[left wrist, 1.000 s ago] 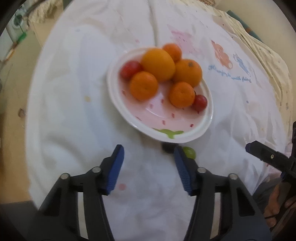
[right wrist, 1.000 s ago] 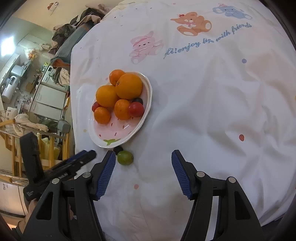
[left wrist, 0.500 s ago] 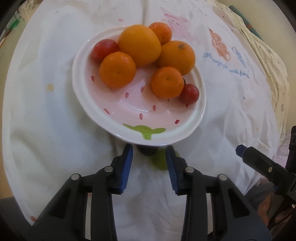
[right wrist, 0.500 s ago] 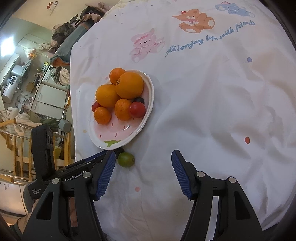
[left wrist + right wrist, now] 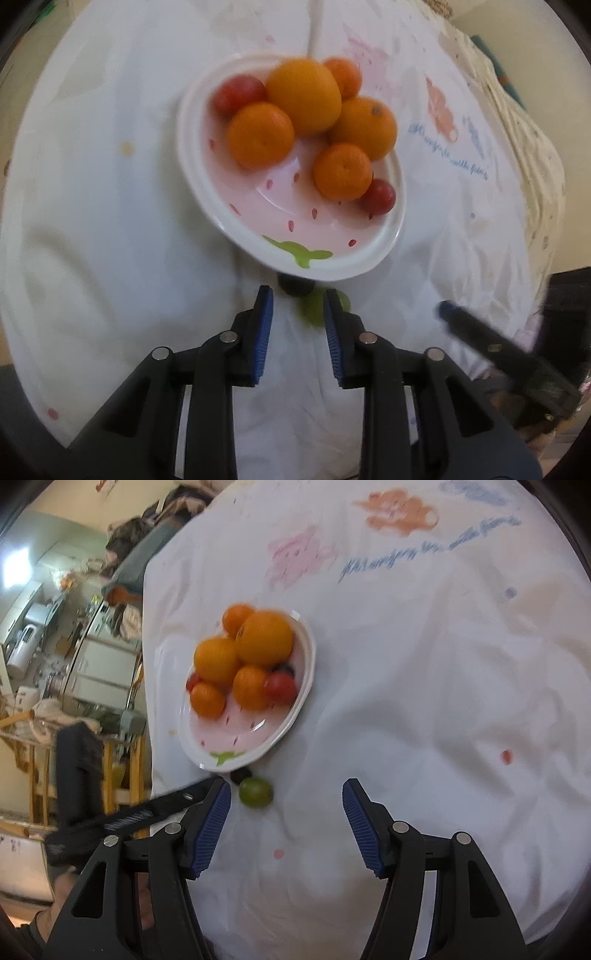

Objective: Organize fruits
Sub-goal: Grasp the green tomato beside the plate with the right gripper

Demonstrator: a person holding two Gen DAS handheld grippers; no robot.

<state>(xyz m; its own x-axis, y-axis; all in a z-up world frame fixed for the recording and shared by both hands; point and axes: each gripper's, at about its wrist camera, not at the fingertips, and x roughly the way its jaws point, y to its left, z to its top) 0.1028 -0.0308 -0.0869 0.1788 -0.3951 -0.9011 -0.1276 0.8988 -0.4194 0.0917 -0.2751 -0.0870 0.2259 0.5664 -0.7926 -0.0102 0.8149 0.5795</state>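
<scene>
A white and pink plate (image 5: 243, 236) on the white tablecloth holds several oranges (image 5: 260, 135) and red tomatoes (image 5: 377, 196). A small green fruit (image 5: 314, 308) and a dark fruit (image 5: 295, 286) lie on the cloth just below the plate's near rim. My left gripper (image 5: 298, 301) is partly closed, its blue pads either side of the green fruit, not clearly touching it. In the right wrist view the green fruit (image 5: 255, 792) lies beside the dark fruit (image 5: 241, 774), under the plate (image 5: 295, 716). My right gripper (image 5: 286, 794) is open and empty just right of it.
The tablecloth (image 5: 424, 664) has cartoon prints and blue lettering at the far side. The table's left edge drops to a cluttered room with cabinets (image 5: 99, 664) and a wooden frame (image 5: 33, 775). The right gripper's finger (image 5: 480, 336) shows at the left wrist view's right.
My left gripper closed from wide open to a narrow gap and came up to the green fruit below the plate. The right gripper stayed open and almost still.
</scene>
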